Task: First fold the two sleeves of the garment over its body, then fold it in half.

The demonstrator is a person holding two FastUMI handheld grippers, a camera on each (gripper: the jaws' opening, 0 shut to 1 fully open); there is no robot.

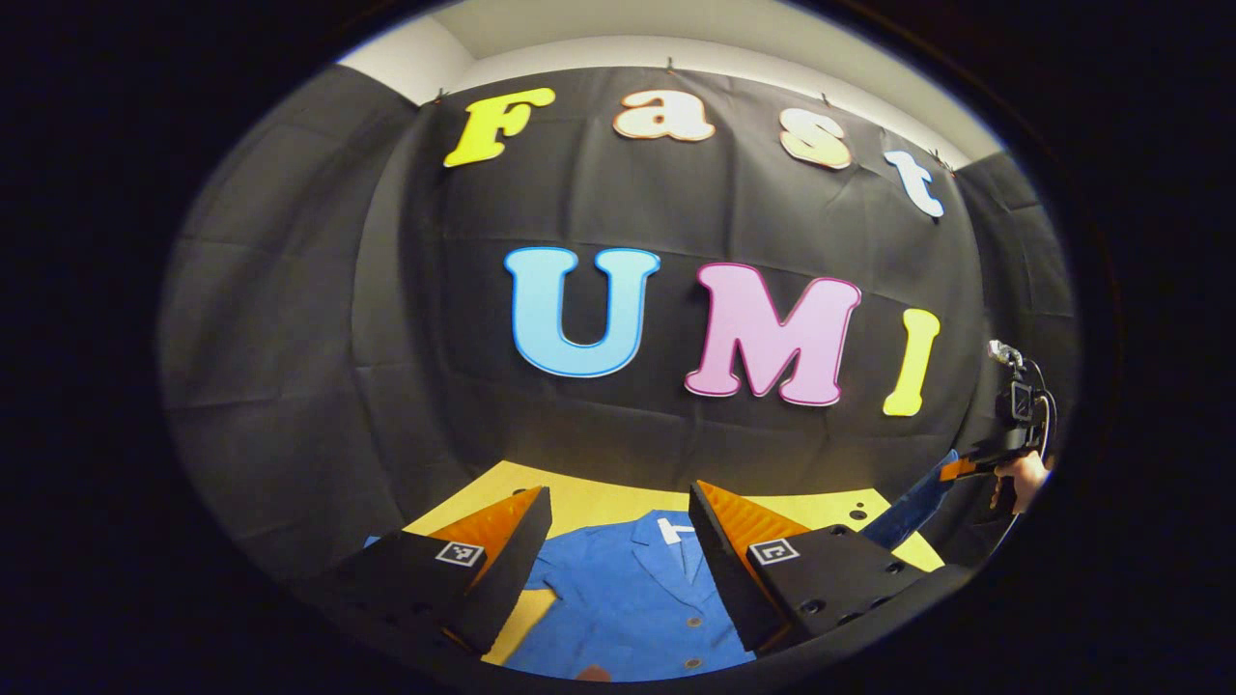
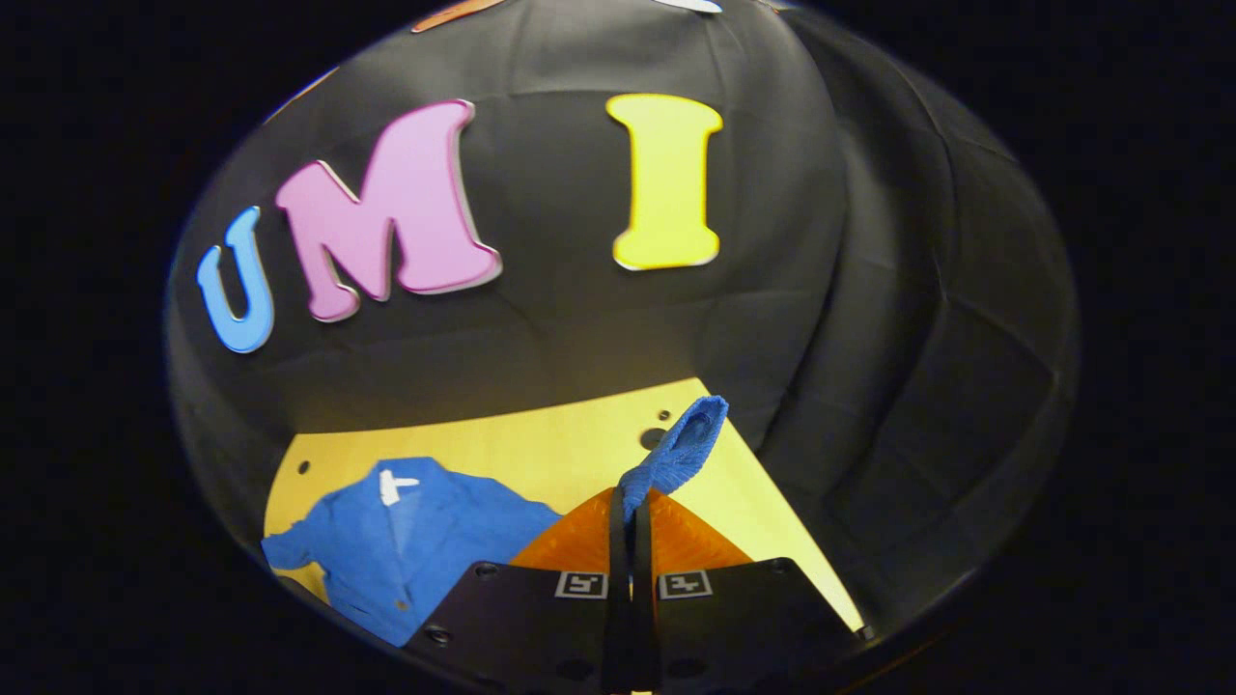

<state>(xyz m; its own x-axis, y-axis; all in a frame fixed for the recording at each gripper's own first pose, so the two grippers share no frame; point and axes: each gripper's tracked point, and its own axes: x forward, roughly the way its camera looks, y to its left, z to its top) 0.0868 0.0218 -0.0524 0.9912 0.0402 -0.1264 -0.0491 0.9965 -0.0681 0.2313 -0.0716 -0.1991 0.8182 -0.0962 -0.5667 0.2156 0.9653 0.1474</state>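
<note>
**Blue sleeve pinched and raised, ready to cross the body**

Blue cloth lay spread on the yellow table (image 2: 541, 434): a buttoned shirt (image 2: 415, 541), collar toward the booth's black wall, its body flat and front side up. In the right gripper view, the right gripper (image 2: 630, 512) had its jaws drawn together on the end of one sleeve (image 2: 681, 449), both fingers pressing the fabric between them, and the cuff stood up above the fingertips, clear of the table. Holding it by the very end made sense, I judged, because the rest of the sleeve could then trail and lay itself over the chest when carried across.

In the left gripper view, the left gripper (image 1: 618, 526) hung above the shirt's chest with its jaws well apart and nothing between them. Through that gap showed the collar (image 1: 676, 531) and the button placket. Off at the right edge of that view, the other gripper, in a hand (image 1: 1024, 478), was seen with the lifted sleeve sloping down from it toward the shirt.

The open gripper seemed parked over the body so it could drop onto the other sleeve next, though that sleeve was largely hidden behind its own left finger. By my reading, the first sleeve fold was under way and not yet laid down; the second sleeve and the halving remained.
</note>
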